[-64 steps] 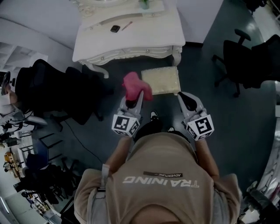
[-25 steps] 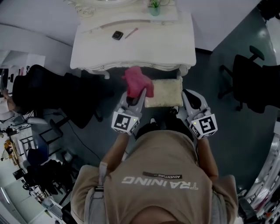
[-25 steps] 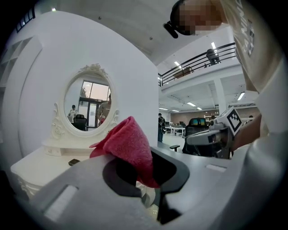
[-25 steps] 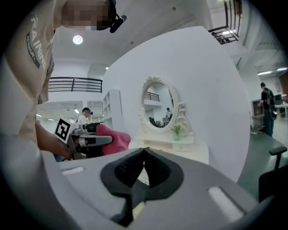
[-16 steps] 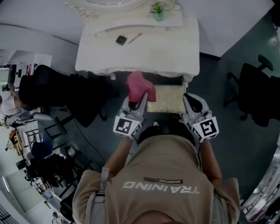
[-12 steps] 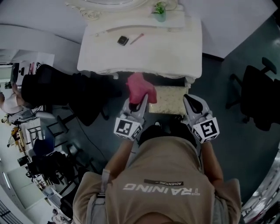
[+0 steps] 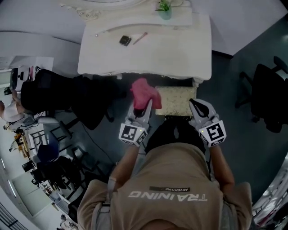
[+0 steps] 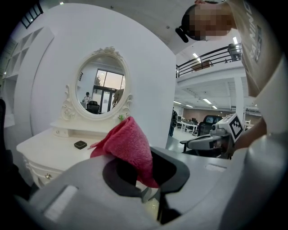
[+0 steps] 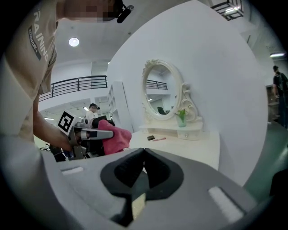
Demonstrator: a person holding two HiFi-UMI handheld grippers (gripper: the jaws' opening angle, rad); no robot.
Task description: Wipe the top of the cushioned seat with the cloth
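Setting: a grey floor (image 7: 238, 139) with a white dressing desk (image 7: 180, 49) standing just beyond the cushioned seat (image 7: 177, 99). The seat's far edge lies at the desk's front edge.

1. Left tool (image 7: 145, 107): jaws clamped on the pink cloth (image 7: 144, 91), which bunches up out of the tips. The cloth sits at the seat's left far corner. Whether it touches the cushion cannot be told.
2. Right tool (image 7: 196, 105): jaws together, nothing between them. It is positioned at the seat's right edge.

Change: over the last few seconds both tools have advanced from the seat's near edge to alongside its middle. The person's body now hides the seat's near edge. The cloth has kept to the seat's left side and has not crossed the cushion.

Meaning for the task: judged from this, the approach is complete and the wiping stroke is not yet visibly under way. Nearly the whole beige top remains to be covered.

Containers: one only, a small glass vase (image 7: 164, 10) at the back of the desk, well beyond the seat, holding a green sprig. No other container can be made out.
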